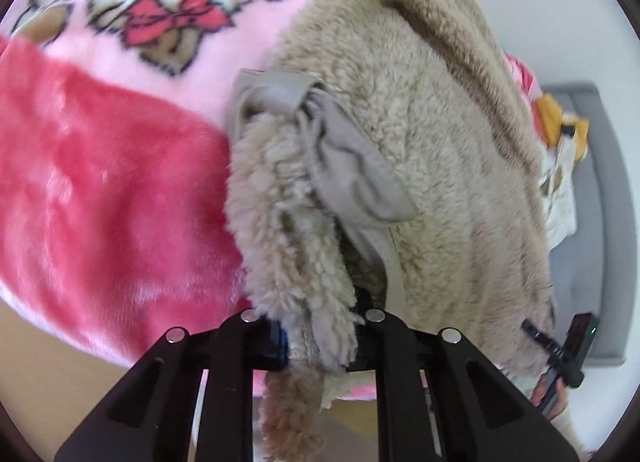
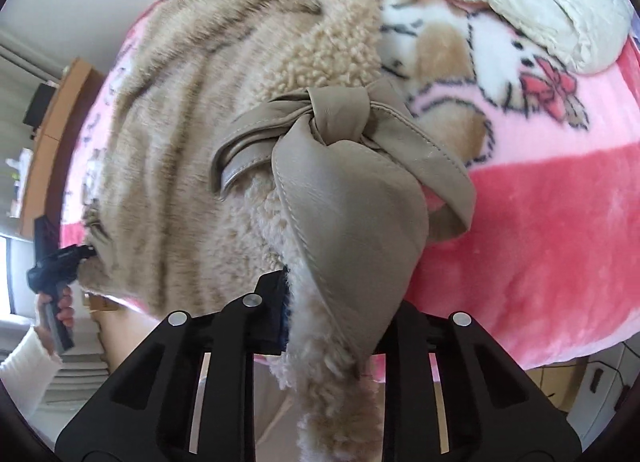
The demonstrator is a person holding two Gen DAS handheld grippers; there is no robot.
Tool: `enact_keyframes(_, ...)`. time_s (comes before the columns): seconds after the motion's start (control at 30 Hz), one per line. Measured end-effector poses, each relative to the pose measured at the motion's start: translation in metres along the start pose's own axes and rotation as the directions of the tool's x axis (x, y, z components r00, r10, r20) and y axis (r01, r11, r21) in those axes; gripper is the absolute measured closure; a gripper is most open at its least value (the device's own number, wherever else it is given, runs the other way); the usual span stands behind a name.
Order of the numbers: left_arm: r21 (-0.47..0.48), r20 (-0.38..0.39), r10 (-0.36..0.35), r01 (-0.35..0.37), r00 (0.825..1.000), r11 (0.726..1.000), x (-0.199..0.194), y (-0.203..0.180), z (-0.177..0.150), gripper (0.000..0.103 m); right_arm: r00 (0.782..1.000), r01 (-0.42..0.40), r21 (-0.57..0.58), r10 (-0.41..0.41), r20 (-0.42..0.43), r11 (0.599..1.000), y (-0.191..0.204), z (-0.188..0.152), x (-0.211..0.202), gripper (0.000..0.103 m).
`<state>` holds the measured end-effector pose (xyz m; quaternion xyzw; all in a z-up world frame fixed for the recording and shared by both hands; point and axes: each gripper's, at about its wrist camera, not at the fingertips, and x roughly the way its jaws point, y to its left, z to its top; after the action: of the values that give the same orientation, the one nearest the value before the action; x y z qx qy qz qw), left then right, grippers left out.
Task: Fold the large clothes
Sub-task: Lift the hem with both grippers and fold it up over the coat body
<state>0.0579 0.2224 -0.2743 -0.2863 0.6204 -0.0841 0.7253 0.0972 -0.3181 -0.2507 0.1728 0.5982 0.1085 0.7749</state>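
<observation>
Step in hand, by my read: both corners of the fleece coat (image 1: 420,150) are gripped and it's coming up off the bed, ready for a fold. The coat is beige, shearling-type w/ a tan leather bow (image 2: 340,134) at each near corner; most of it lies spread on the pink blanket (image 1: 100,202), near edge hanging over the bed's side.

Left hand-held gripper (image 1: 316,342): jaws closed down on the fleece edge, fabric bunched between them. Right hand-held gripper (image 2: 324,326): clamped on the other corner, fleece + leather trim pinched between the jaws. Each shows small in the other's view, at the coat's far corner.

Next move probably needs both corners carried together, evenly, so the hem lands straight & the bows don't snag.

Containers: none visible. A cream garment (image 2: 532,2) lies loose on the blanket, apart from the coat.
</observation>
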Motion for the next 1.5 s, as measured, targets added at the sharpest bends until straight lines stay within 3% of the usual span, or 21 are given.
enact_keyframes(0.33, -0.011, 0.012, -0.012, 0.012, 1.000, 1.000, -0.035, -0.010, -0.023, 0.089, 1.000, 0.017, 0.088, -0.015, -0.024, 0.996, -0.017, -0.020, -0.025, 0.087)
enact_keyframes(0.57, 0.052, 0.006, -0.035, 0.034, 0.999, 0.998, -0.081, -0.047, -0.002, 0.091, 0.998, -0.058, 0.038, 0.058, 0.002, 0.998, 0.012, 0.021, -0.074, 0.089)
enact_keyframes(0.7, 0.195, 0.053, -0.044, 0.033, 0.998, 0.980, -0.121, -0.097, 0.042, 0.091, 0.991, -0.088, -0.037, 0.091, 0.093, 0.995, 0.042, 0.071, -0.119, 0.090)
enact_keyframes(0.83, 0.243, 0.109, -0.094, 0.065, 0.990, 0.968, -0.146, -0.136, 0.103, 0.091, 0.981, -0.066, -0.043, 0.073, 0.181, 0.997, 0.058, 0.124, -0.147, 0.090)
enact_keyframes(1.07, 0.267, 0.136, -0.144, 0.104, 0.980, 0.958, -0.145, -0.177, 0.213, 0.091, 0.964, -0.019, 0.036, 0.009, 0.264, 0.999, 0.065, 0.218, -0.159, 0.090)
enact_keyframes(1.13, 0.234, 0.137, -0.155, 0.120, 0.978, 0.965, -0.137, -0.180, 0.253, 0.091, 0.957, -0.011, 0.040, -0.002, 0.289, 0.999, 0.066, 0.254, -0.152, 0.090)
enact_keyframes(1.3, 0.229, 0.156, -0.090, 0.052, 0.984, 0.972, -0.094, -0.193, 0.343, 0.091, 0.949, 0.008, 0.085, -0.034, 0.312, 0.996, 0.049, 0.334, -0.117, 0.090)
enact_keyframes(1.5, 0.159, 0.122, -0.011, -0.009, 0.992, 0.987, -0.009, -0.196, 0.420, 0.091, 0.963, 0.050, 0.161, -0.090, 0.253, 0.986, 0.011, 0.428, -0.012, 0.090)
